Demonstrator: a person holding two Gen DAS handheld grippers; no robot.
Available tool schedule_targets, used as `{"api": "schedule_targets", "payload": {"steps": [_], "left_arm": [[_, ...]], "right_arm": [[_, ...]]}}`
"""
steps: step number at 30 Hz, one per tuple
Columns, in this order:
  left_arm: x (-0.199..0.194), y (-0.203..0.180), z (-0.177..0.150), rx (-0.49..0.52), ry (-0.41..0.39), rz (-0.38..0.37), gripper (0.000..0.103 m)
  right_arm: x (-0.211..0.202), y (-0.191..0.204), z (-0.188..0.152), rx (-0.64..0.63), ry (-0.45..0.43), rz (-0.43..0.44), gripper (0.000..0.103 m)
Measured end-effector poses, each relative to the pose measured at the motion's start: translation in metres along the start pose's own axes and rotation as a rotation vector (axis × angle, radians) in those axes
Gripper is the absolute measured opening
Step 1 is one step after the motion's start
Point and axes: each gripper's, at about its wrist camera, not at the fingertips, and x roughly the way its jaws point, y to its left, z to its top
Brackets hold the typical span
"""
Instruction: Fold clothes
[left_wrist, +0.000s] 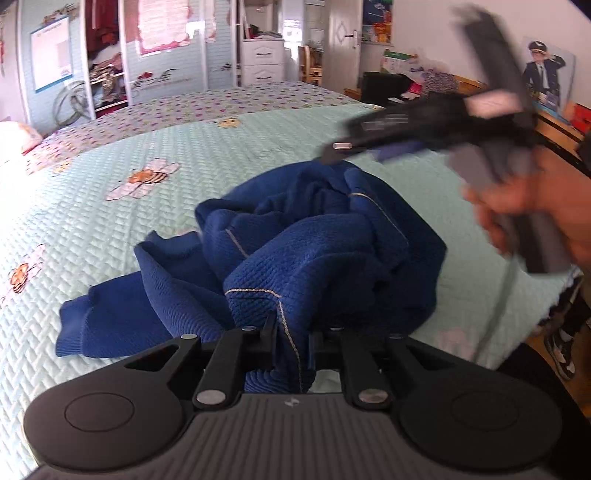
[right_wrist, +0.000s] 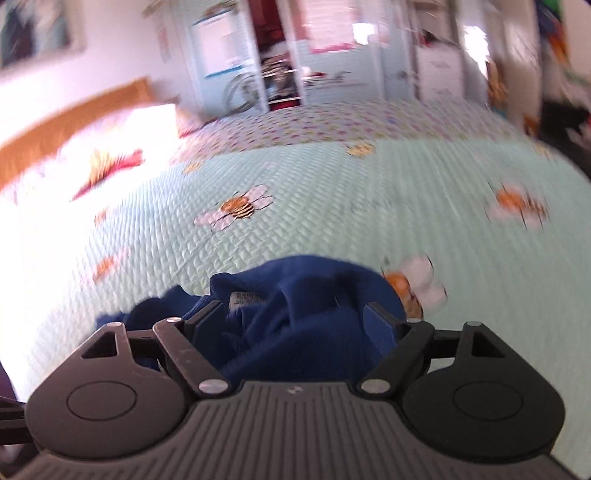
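Lying in a crumpled heap on the near part of the bed, the blue sweater (left_wrist: 295, 251) rests on a pale green quilt (left_wrist: 110, 229) stitched with bees and flowers. One ribbed cuff trails out to the left, flat on the quilt, while the rest of the knit is bunched up in folds with a thin pale seam line running across it.

The left gripper (left_wrist: 291, 343) is pressed nearly together and pinches a fold of the sweater at its near edge; the cloth hangs down between the two black fingers.

The right gripper (left_wrist: 354, 147) shows in the left wrist view as a blurred black and grey tool above the far right side of the heap, held by a hand (left_wrist: 524, 206) at the right edge. In its own view the right gripper (right_wrist: 295, 317) has its jaws spread wide, with sweater cloth lying between and below them; the fingers (right_wrist: 380, 321) do not press on it. A small white label (right_wrist: 240, 297) shows on the knit just beyond the left finger.

Far behind the bed stand a wardrobe (left_wrist: 110, 55) and a white chest of drawers (left_wrist: 262, 59).
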Motion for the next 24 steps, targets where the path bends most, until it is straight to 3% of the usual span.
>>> {"api": "schedule_targets", "payload": {"steps": [2, 4, 5, 6, 11, 14, 17, 20, 24], "left_arm": [[0.003, -0.001, -0.002, 0.006, 0.016, -0.011, 0.014], [0.006, -0.003, -0.005, 0.015, 0.038, -0.016, 0.015], [0.008, -0.004, -0.007, 0.019, 0.049, -0.017, 0.015], [0.009, -0.005, -0.009, 0.02, 0.059, -0.02, 0.015], [0.012, -0.001, -0.012, 0.001, 0.101, -0.059, 0.015], [0.001, 0.014, -0.011, -0.067, 0.088, -0.135, 0.02], [-0.011, 0.025, -0.009, -0.126, 0.061, -0.184, 0.021], [-0.021, 0.032, -0.007, -0.178, 0.035, -0.217, 0.023], [-0.03, 0.031, -0.001, -0.183, 0.046, -0.277, 0.03]], "right_arm": [[0.035, 0.004, 0.005, -0.069, 0.105, -0.053, 0.08], [0.066, 0.002, 0.002, -0.099, 0.204, -0.12, 0.062], [0.073, -0.002, -0.004, -0.078, 0.215, -0.115, 0.048], [0.075, -0.008, -0.011, -0.037, 0.205, -0.087, 0.039], [0.029, -0.041, -0.036, 0.189, 0.053, 0.024, 0.028], [-0.007, -0.086, -0.054, 0.426, -0.043, -0.003, 0.023], [-0.032, -0.125, -0.081, 0.592, -0.067, -0.091, 0.009], [-0.046, -0.14, -0.107, 0.68, -0.063, -0.066, 0.01], [-0.046, -0.126, -0.119, 0.655, -0.034, -0.041, 0.013]]}}
